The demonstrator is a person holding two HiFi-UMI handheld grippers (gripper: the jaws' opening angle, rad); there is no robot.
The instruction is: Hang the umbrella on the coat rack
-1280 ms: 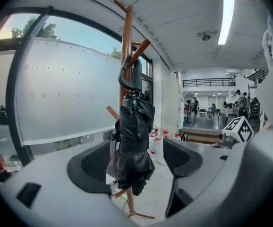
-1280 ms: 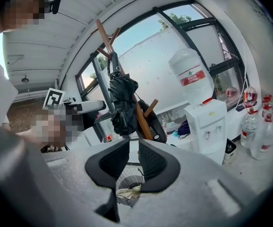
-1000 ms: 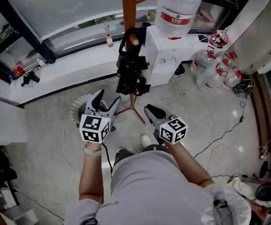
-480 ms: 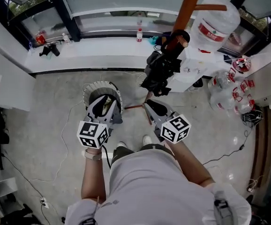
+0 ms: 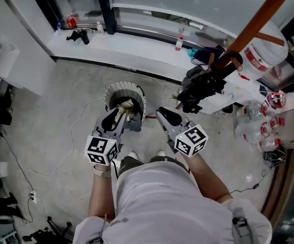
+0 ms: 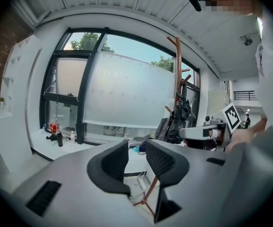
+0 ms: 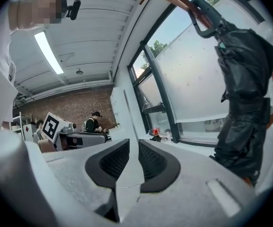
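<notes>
The black folded umbrella hangs by its curved handle from a peg of the brown coat rack; no gripper touches it. The left gripper view shows the umbrella against the rack's pole; in the right gripper view the umbrella hangs close by on the right. My left gripper is well left of the umbrella; its jaws have just been closing and stand shut with nothing between them. My right gripper is shut and empty, a little short of the umbrella.
A round white ribbed basket stands on the floor just beyond my left gripper. A water dispenser with its bottle stands behind the rack, with spare water bottles to its right. A white window ledge runs along the far wall. Cables lie on the floor.
The left jaws went from wide open to shut. Both grippers have drawn back and leftward from the umbrella, which stays hanging on the rack. The head view has swung left.
</notes>
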